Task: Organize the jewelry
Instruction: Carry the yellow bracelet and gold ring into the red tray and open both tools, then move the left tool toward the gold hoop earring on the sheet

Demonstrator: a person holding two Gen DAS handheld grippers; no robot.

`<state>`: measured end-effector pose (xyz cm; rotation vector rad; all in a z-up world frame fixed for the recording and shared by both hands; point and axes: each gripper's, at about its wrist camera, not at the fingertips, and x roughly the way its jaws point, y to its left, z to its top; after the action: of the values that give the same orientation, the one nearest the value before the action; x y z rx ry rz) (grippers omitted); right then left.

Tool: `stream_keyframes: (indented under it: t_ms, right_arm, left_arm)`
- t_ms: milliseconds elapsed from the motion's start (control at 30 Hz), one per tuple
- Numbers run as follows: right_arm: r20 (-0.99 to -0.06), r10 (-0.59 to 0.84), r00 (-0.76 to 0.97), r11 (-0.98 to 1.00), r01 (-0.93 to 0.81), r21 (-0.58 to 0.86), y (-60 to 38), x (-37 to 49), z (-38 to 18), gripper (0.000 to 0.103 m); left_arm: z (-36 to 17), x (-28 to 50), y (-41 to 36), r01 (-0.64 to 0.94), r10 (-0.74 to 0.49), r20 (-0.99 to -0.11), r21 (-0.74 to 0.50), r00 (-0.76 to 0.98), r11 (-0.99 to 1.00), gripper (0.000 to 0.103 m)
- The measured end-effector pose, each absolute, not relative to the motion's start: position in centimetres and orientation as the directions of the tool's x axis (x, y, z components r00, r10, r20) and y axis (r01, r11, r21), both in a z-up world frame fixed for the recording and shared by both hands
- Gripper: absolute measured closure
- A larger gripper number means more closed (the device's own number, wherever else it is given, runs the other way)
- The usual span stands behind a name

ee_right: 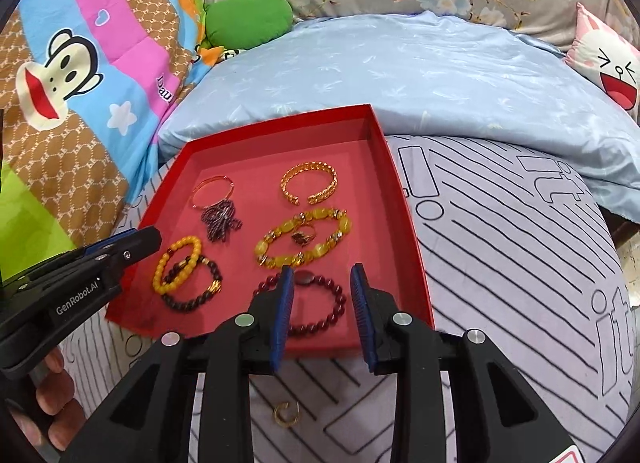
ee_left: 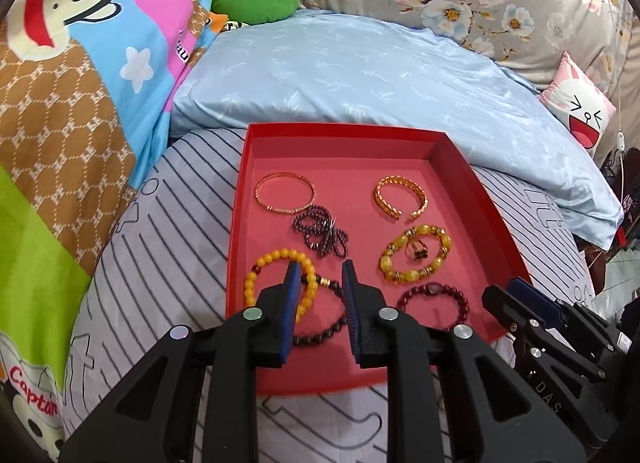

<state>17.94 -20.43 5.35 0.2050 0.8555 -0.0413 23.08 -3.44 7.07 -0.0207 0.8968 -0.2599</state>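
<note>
Both grippers, left (ee_left: 320, 283) and right (ee_right: 322, 287), gape empty above the red tray (ee_right: 404, 231); descend squarely over the gold ring (ee_right: 286, 413) on the striped sheet (ee_right: 500, 263); close gently.

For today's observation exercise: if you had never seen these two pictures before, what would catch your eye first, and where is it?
The red tray on the striped bedding stands out first, with its bracelets: gold bangle and gold cuff at the far end, yellow bead bracelet nearest the open left gripper. The open right gripper hangs over the dark red bead bracelet. A small gold ring lies outside the tray, on the bedding.
</note>
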Motion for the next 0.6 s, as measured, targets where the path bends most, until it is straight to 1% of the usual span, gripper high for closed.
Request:
stream_keyframes:
  t_ms: [267, 600]
  right_arm:
    - [-0.751, 0.053, 0.659, 0.979, 0.114, 0.168, -20.0, 14.9, 5.8, 0.074]
    - [-0.749, 0.07, 0.659, 0.982, 0.087, 0.168, -18.9, 11.7, 6.1, 0.074]
  left_arm:
    - [7.2, 19.7, -1.8, 0.196, -0.236, -0.774, -0.146, 0.588, 0.97, 0.082]
    - [7.0, 16.6, -1.3, 0.2, -0.235, -0.783, -0.144, 0.576, 0.969, 0.082]
